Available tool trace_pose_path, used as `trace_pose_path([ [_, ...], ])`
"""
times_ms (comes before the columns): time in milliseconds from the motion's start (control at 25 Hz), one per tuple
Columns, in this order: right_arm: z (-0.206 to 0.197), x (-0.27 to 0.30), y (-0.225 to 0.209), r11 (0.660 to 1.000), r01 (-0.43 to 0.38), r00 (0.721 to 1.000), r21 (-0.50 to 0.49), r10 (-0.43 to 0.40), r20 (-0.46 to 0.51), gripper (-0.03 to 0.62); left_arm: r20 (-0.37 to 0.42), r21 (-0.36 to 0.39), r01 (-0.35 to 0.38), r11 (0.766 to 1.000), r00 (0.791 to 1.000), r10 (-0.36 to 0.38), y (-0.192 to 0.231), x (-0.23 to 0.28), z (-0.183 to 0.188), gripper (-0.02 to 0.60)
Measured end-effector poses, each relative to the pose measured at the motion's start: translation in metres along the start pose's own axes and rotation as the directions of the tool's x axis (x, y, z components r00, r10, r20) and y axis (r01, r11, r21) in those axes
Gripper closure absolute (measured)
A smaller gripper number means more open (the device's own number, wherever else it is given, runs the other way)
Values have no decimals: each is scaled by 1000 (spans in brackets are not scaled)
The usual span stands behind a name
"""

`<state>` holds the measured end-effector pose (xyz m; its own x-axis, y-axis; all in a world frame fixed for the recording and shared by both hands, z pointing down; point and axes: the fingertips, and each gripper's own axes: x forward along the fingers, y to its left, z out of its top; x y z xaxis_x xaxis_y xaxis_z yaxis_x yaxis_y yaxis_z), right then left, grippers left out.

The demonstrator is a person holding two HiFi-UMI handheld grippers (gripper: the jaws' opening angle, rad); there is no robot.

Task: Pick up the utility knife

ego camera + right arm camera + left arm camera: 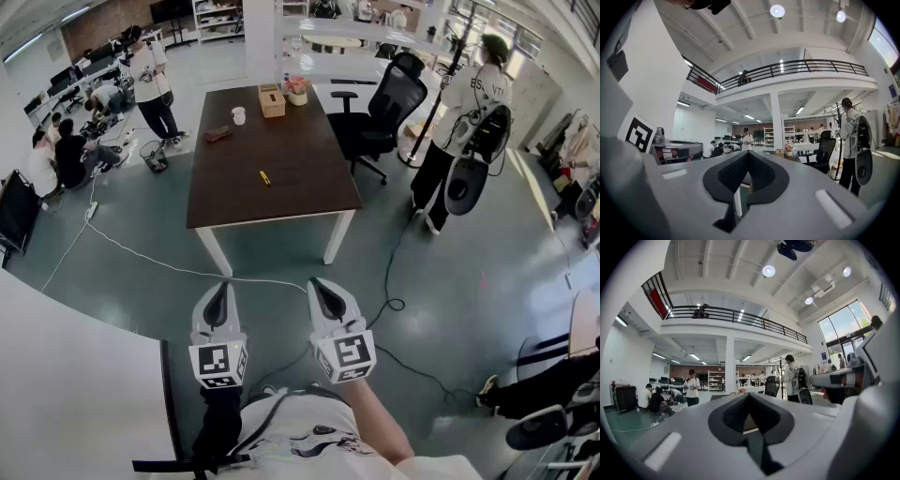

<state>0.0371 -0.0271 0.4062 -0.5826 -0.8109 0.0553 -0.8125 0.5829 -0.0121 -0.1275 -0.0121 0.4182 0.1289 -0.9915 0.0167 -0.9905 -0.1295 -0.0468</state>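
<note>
The utility knife (264, 177), small and yellow, lies near the middle of a dark brown table (309, 192) across the floor from me. Both grippers hang low in the head view, well short of the table and above the grey floor. My left gripper (218, 298) has its jaws together with nothing in them, and so does my right gripper (325, 292). In the left gripper view the left gripper (750, 397) points level across the room. In the right gripper view the right gripper (749, 154) points toward the table's far end. The knife shows in neither gripper view.
On the table's far end stand a wooden tissue box (272, 100), a flower pot (298, 91), a white cup (239, 115) and a reddish object (217, 134). A black office chair (384, 108) and a standing person (459, 131) are to its right. A white cable (141, 255) crosses the floor.
</note>
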Motion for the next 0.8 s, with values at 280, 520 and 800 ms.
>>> trace_pose_path([
  [280, -4, -2, 5, 1000, -1, 1000, 3, 1, -7, 595, -14, -5, -7, 1000, 1000, 7, 5, -7, -5, 583],
  [520, -5, -2, 9, 1000, -11, 1000, 12, 11, -3, 595, -23, -15, -1, 1000, 1000, 1, 5, -8, -8, 583],
  [800, -8, -1, 10, 999, -6, 1000, 32, 6, 0, 594, -23, -19, 6, 1000, 1000, -6, 6, -9, -8, 583],
])
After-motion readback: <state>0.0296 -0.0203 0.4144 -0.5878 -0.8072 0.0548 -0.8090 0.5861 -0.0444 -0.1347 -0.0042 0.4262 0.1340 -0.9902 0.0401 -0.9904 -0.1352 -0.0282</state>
